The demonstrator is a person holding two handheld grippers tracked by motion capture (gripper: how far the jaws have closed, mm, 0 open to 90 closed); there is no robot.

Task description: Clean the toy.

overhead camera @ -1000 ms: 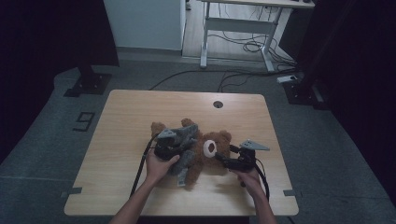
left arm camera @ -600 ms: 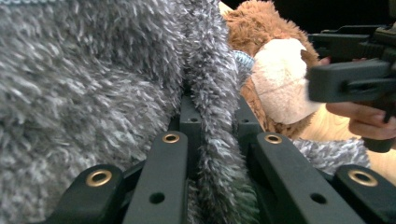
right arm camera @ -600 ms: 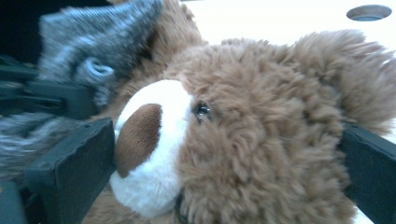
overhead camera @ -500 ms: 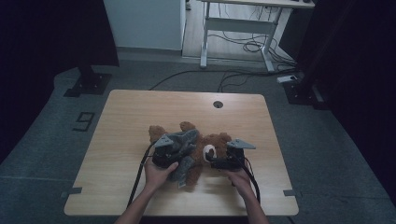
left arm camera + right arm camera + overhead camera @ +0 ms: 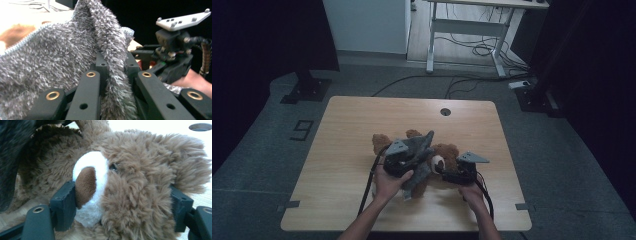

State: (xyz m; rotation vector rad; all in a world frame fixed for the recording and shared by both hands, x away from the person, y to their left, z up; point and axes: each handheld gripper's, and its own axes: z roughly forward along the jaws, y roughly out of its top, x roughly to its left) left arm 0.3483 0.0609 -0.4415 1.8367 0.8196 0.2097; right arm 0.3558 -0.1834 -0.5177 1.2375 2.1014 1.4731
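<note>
1. Left claw (image 5: 113,82): clenched on a fold of the grey fuzzy cloth (image 5: 55,57). In the left gripper view the pile is pinched tight between the two black jaws and the rest drapes away to the left.
2. In the high view the left claw (image 5: 412,155) holds the cloth (image 5: 417,150) raised over the teddy bear (image 5: 447,156). Some cloth hangs down on the near side (image 5: 417,184), so it reads as partly lifted, not clear of the bear.
3. Right claw (image 5: 122,202): jaws have just been closing and now bracket the bear's head (image 5: 130,177), one pad at the white muzzle (image 5: 92,170), the other behind the far cheek. Fur bulges at both pads, so I judge it a grip on the head.
4. In the high view the right claw (image 5: 447,172) sits low at the bear's face, hand (image 5: 472,192) just behind it on the near side.
5. Bear lies on its back near the middle of the tabletop (image 5: 362,125), slightly toward the near edge, head to the right, a brown limb (image 5: 381,142) sticking out left of the cloth.
6. Progress, my read: both grips are made, so the pick-up phase is done. Left to do: either pull the cloth off or wrap it round the bear. I can't tell which from here.
7. Far side: cable hole (image 5: 445,111) in the tabletop, bare wood around it.
</note>
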